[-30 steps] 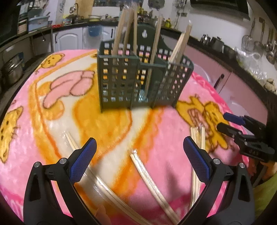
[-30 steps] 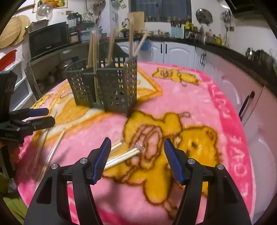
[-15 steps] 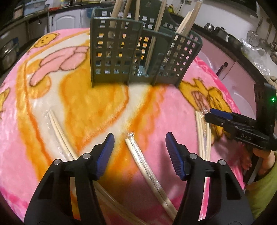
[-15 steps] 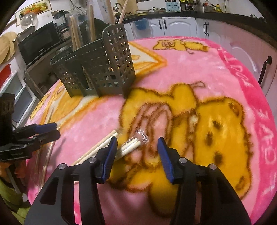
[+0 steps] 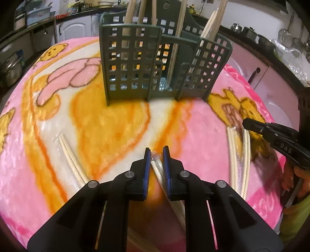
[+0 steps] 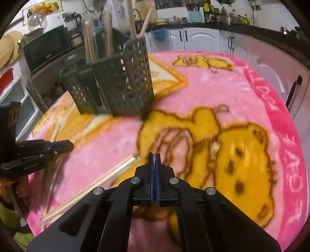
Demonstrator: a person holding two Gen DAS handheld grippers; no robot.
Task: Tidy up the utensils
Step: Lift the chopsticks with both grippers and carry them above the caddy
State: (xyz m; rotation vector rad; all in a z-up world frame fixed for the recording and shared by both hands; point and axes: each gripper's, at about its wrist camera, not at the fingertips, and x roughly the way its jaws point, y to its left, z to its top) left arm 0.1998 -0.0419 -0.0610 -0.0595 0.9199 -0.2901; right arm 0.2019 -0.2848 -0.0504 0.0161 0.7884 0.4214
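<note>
two claws, one in each of my hands, sit low over the pink cartoon-bear blanket. my left claw has just been closing, and its blue pads now pinch the top end of a plastic-wrapped pair of chopsticks that lies on the blanket and runs back under the claw. my right claw has just been closing too; its pads stand nearly together with a sliver of clear wrapper caught at the tips, though what is inside that wrapper i cannot tell. just to its left another wrapped chopstick pair lies loose on the blanket, slanting toward the near left edge. one more wrapped pair lies to the left of my left claw, apart from it. straight ahead the dark green slotted utensil caddy stands upright, with several chopsticks standing in its compartments and sticking out above the rim.
</note>
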